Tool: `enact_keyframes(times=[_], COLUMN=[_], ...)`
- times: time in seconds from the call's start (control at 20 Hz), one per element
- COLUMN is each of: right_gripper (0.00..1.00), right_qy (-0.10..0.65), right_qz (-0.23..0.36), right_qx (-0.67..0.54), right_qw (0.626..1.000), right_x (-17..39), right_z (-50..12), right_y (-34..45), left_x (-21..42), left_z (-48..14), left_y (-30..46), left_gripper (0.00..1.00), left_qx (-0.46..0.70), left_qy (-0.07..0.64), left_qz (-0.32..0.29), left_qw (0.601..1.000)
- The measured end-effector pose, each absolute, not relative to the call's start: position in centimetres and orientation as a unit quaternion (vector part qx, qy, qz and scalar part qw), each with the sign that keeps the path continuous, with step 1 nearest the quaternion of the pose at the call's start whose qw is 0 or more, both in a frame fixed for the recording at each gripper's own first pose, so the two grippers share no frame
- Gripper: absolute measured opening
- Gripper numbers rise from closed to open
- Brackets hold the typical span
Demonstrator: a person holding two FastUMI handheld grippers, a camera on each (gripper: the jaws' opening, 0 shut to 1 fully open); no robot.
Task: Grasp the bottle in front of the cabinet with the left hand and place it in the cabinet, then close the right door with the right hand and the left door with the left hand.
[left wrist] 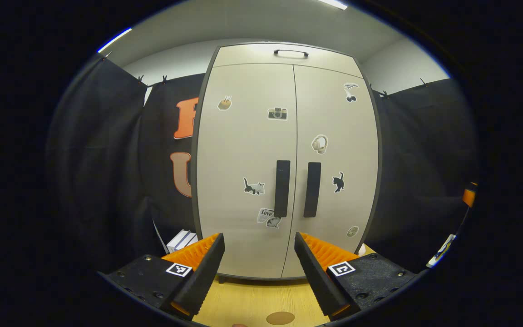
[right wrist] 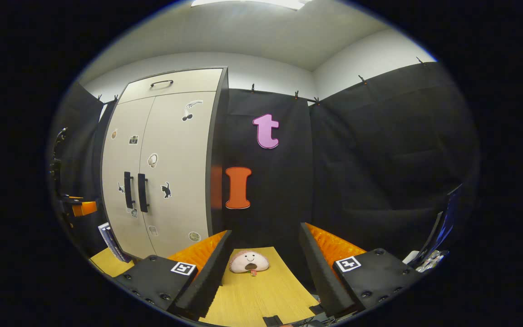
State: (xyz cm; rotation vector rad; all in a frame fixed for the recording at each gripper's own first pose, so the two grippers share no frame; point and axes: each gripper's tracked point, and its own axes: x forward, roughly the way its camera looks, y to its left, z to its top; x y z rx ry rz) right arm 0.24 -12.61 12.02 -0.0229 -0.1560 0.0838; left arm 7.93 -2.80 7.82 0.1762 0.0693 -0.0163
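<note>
The cabinet (left wrist: 288,159) stands on the wooden surface (left wrist: 261,299) with both doors closed. The left door (left wrist: 245,168) and right door (left wrist: 334,168) meet in the middle, each with a dark handle. The bottle cannot be seen. The left tool (left wrist: 259,263) faces the doors, its fingers spread wide and holding nothing. The right tool (right wrist: 265,268) is released too, pointing at a small smiling toy (right wrist: 249,262) beside the cabinet.

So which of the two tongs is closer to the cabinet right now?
Left. The left tongs sit open right in front of the cabinet, facing its closed doors. The right tongs are off to the cabinet's right side, farther back.
</note>
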Motion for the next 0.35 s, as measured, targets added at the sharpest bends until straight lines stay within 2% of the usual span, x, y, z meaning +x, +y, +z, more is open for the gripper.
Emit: enact_keyframes(times=[0.35], right_gripper=[0.96], right_qy=[-0.081], right_qz=[0.072], right_qx=[-0.016], right_qw=[0.994], right_x=[-1.3], right_z=[12.0], right_y=[-14.5], left_x=[1.9], left_z=[10.7], left_y=[-2.6], left_gripper=[0.94], left_qx=[0.080], left_qy=[0.006], left_qz=[0.027], left_qw=[0.996])
